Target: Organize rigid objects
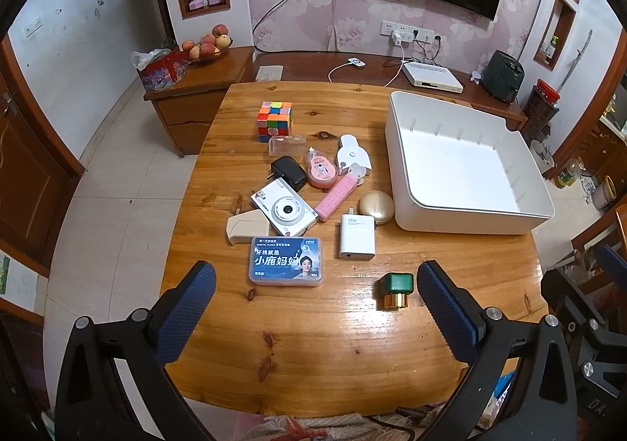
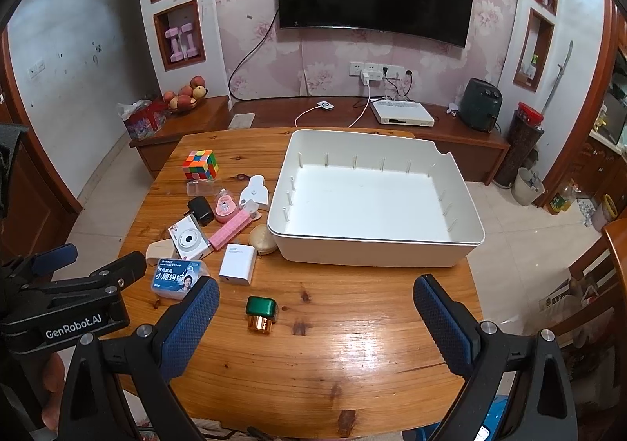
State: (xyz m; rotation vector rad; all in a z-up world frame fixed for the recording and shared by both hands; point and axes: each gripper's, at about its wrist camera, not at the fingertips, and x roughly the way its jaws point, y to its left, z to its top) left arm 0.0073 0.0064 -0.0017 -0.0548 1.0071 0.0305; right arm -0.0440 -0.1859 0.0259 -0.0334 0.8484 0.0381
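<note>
Left tongs (image 1: 315, 304): spread wide, holding nothing, hovering over the near edge of the counter (image 1: 313, 355).
Right tongs (image 2: 315, 319): also wide open and empty, to the right of the left pair.
Just ahead: a green-capped bottle (image 1: 395, 290) lies close to the left tongs' right finger; in the right view it sits just ahead of the right tongs' left finger.
A little farther: a blue floss box (image 1: 286, 261) and a white charger (image 1: 356, 237), apart from each other.
Middle cluster: white camera (image 1: 284, 212), beige piece (image 1: 247, 227), pink strip (image 1: 339, 196), gold compact (image 1: 377, 206), black plug (image 1: 289, 172), pink tape dispenser (image 1: 321, 168), white gadget (image 1: 352, 157), clear case (image 1: 287, 145), several touching or overlapping.
Beyond them: a colour cube (image 1: 275, 119), standing alone.
Far right of both tongs: the white bin (image 2: 462, 245), nothing inside.
Progress: by my reading, not started; every item is still on the counter, so all remain to be binned.
</note>
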